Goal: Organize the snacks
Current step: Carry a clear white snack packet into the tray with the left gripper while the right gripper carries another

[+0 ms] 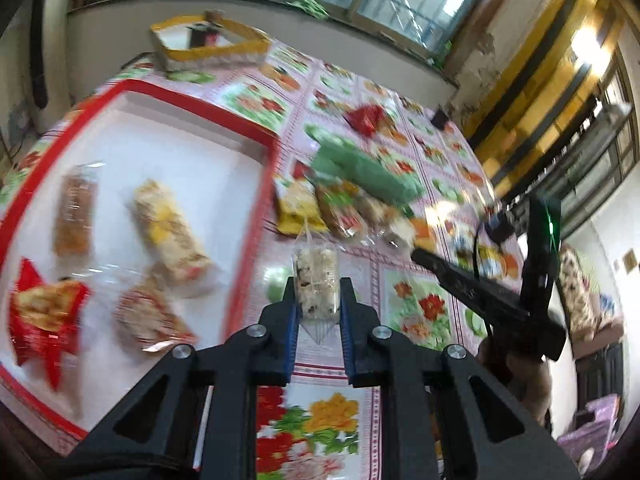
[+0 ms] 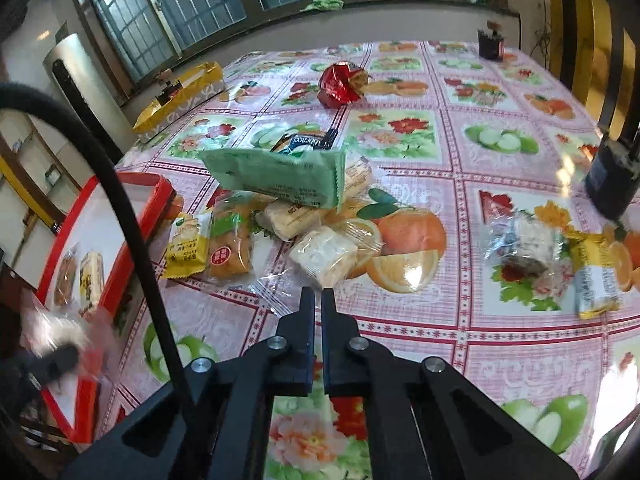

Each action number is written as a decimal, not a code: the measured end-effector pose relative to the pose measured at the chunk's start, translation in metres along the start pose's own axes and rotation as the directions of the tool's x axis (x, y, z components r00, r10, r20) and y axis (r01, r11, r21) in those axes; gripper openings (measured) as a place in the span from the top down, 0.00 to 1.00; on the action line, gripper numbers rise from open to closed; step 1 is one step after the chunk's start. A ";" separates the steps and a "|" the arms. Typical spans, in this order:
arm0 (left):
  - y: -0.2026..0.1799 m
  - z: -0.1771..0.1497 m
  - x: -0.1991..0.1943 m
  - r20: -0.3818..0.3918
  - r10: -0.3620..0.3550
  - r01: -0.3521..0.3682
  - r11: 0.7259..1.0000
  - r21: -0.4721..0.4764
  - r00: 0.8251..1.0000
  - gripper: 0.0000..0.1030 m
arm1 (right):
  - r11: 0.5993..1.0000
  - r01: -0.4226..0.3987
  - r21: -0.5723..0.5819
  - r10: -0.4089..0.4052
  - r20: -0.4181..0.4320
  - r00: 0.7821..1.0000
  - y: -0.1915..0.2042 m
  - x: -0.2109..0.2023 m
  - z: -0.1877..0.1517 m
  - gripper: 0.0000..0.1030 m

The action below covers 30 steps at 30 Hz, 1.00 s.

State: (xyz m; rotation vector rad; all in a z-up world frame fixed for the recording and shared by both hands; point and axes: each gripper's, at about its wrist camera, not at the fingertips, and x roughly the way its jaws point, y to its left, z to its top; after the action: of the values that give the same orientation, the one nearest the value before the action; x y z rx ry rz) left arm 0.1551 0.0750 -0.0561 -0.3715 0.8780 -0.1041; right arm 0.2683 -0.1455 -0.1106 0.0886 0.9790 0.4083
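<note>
My left gripper (image 1: 316, 294) is shut on a clear-wrapped rice cake snack (image 1: 314, 280) and holds it above the tablecloth just right of the red-rimmed white tray (image 1: 192, 104). The tray holds several wrapped snacks (image 1: 172, 232). A pile of snacks topped by a green packet (image 2: 276, 176) lies mid-table; it also shows in the left wrist view (image 1: 360, 168). My right gripper (image 2: 318, 294) is shut and empty, just in front of a pale wrapped cake (image 2: 324, 256) in that pile. The tray shows at the left of the right wrist view (image 2: 158, 196).
A red foil snack (image 2: 340, 84) lies further back. A dark-and-white wrapped snack (image 2: 524, 244) and a yellow-ended bar (image 2: 596, 280) lie at the right. A yellow-edged box (image 2: 180, 96) stands at the far left edge. A small dark holder (image 2: 490, 44) stands far back.
</note>
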 end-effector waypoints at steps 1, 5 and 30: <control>0.005 0.003 -0.005 0.011 0.010 -0.010 1.000 -0.008 1.000 0.81 | 0.999 -0.025 0.020 0.025 -0.005 1.000 -0.002 0.000 0.001 1.00; 0.027 0.014 -0.027 0.068 0.042 -0.039 0.998 -0.045 0.997 0.81 | 0.989 -0.040 0.139 0.041 -0.004 0.999 -0.014 0.003 0.011 0.72; 0.101 0.068 -0.003 0.017 0.203 -0.199 0.972 -0.120 0.979 0.81 | 0.973 -0.187 -0.139 0.198 0.071 0.978 0.087 -0.024 0.023 0.70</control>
State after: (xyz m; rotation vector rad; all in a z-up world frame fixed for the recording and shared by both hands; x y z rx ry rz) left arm 0.1990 0.1882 -0.0510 -0.3912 0.8907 0.1411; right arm 0.2501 -0.0714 -0.0565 0.0812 0.8611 0.6416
